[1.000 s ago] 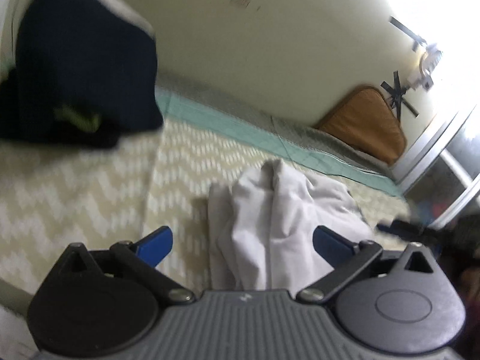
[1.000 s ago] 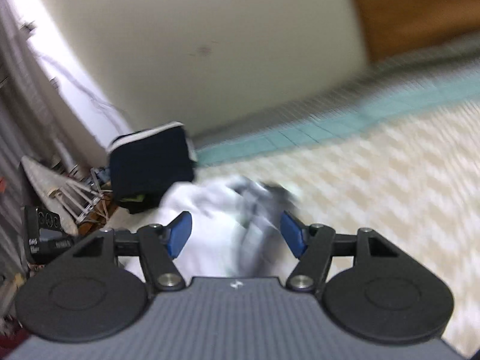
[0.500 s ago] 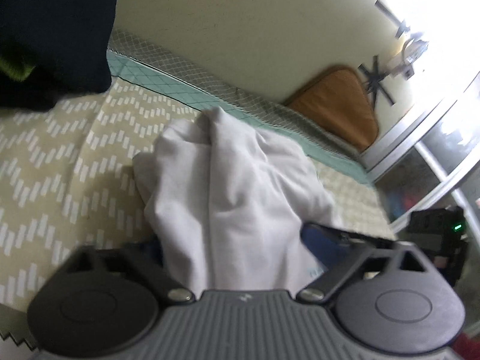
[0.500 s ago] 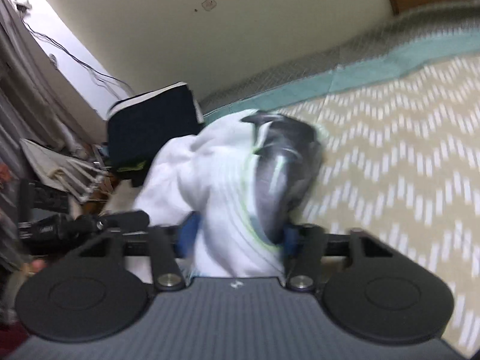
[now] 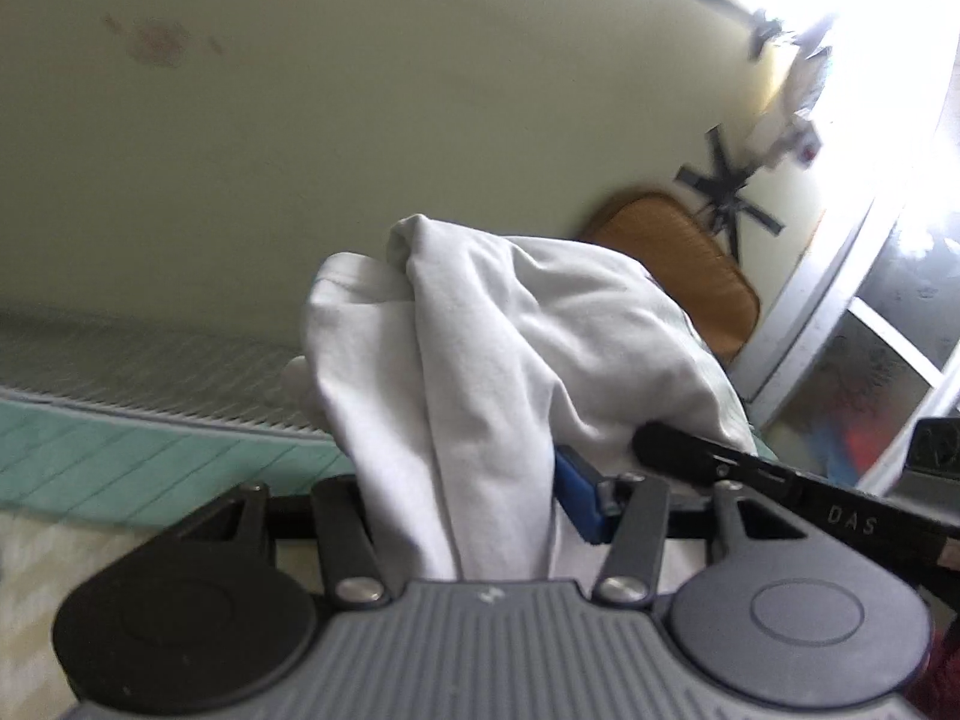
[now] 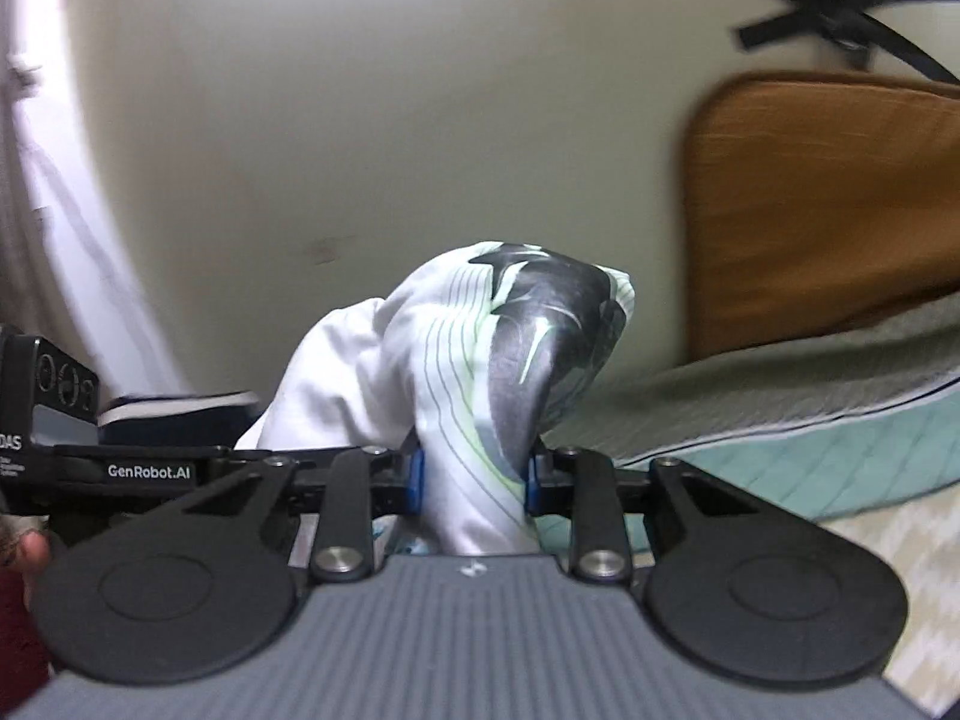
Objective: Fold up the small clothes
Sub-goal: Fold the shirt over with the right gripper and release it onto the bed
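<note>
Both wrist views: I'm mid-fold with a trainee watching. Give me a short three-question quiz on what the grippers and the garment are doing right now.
1. True or false: the right gripper has its fingers pressed on the white garment.
2. What sits between the fingers of the left gripper? A) a navy folded pile B) white cloth C) nothing
3. Fill in: the dark printed patch on the garment shows in the ____ wrist view.

Key: 1 true; both grippers' fingers have just been closing, with cloth between them. 2 B. 3 right.
</note>
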